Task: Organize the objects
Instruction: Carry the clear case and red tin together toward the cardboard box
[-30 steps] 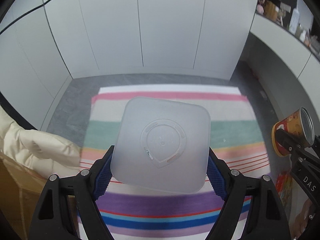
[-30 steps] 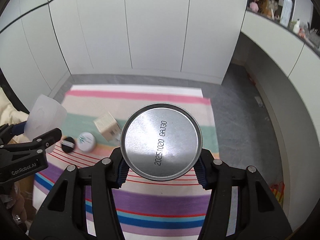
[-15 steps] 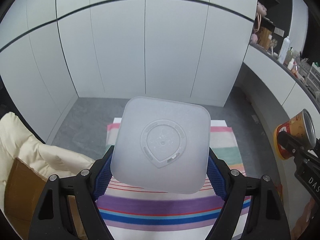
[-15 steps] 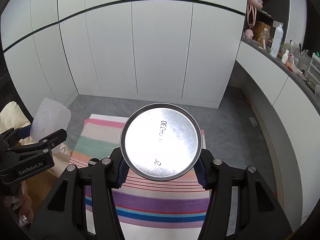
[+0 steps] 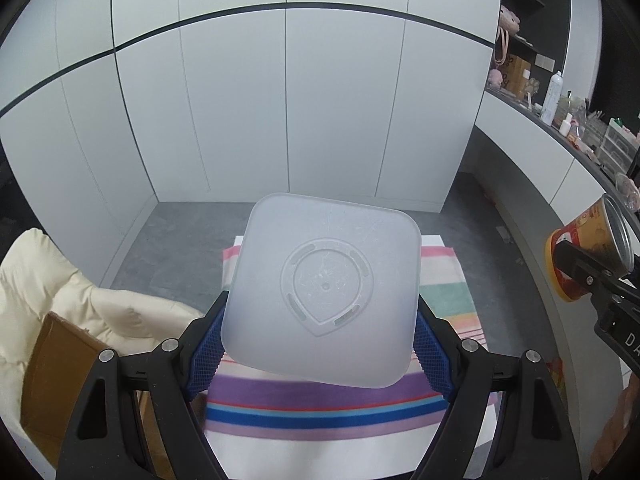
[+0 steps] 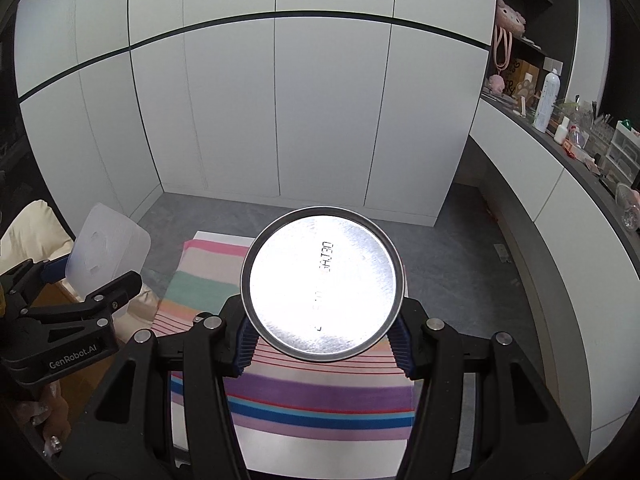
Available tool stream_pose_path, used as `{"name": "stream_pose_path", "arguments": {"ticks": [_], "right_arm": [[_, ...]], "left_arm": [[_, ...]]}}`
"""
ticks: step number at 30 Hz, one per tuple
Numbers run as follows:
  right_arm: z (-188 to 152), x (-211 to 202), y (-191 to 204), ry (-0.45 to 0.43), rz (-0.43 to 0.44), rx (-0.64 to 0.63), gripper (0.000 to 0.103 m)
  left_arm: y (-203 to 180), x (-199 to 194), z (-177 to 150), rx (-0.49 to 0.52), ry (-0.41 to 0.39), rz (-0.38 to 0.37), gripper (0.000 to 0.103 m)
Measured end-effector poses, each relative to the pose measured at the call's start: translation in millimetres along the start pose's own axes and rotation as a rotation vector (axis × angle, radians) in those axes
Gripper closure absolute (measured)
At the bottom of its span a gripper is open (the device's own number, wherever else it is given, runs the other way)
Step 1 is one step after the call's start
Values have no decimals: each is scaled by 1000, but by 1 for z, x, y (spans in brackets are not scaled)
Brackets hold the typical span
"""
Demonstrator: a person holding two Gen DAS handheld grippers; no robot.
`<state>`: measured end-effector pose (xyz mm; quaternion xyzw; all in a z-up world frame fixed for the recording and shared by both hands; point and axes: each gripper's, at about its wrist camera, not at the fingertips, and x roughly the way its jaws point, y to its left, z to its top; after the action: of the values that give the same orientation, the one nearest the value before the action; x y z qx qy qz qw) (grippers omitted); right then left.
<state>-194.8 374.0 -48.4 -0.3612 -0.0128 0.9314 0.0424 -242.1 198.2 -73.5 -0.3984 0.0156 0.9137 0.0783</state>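
Here: two grippers, left gripper [image 5: 320, 344] clamping one frosted square container [image 5: 320, 288], right gripper [image 6: 322, 342] clamping one can [image 6: 322, 288].

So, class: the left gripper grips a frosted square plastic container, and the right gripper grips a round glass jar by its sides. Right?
Not quite. The right gripper grips a round metal-ended can, not a glass jar, as the right wrist view shows. The left gripper does grip the frosted square plastic container.
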Motion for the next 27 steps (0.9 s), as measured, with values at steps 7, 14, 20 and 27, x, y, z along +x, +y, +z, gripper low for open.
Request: {"name": "stream_pose_path", "arguments": {"ticks": [7, 14, 20, 27], "right_arm": [[-23, -8, 1, 31, 33, 8, 47], [-65, -23, -6, 77, -3, 54, 47], [-98, -50, -14, 85, -34, 101, 47], [-140, -78, -27, 117, 3, 155, 47]], "left_arm": [[-3, -26, -20, 37, -8, 54, 20], [-10, -57, -49, 54, -8, 20, 20], [-14, -94, -78, 83, -22, 18, 20], [-11, -133, -111, 98, -28, 13, 20]]}}
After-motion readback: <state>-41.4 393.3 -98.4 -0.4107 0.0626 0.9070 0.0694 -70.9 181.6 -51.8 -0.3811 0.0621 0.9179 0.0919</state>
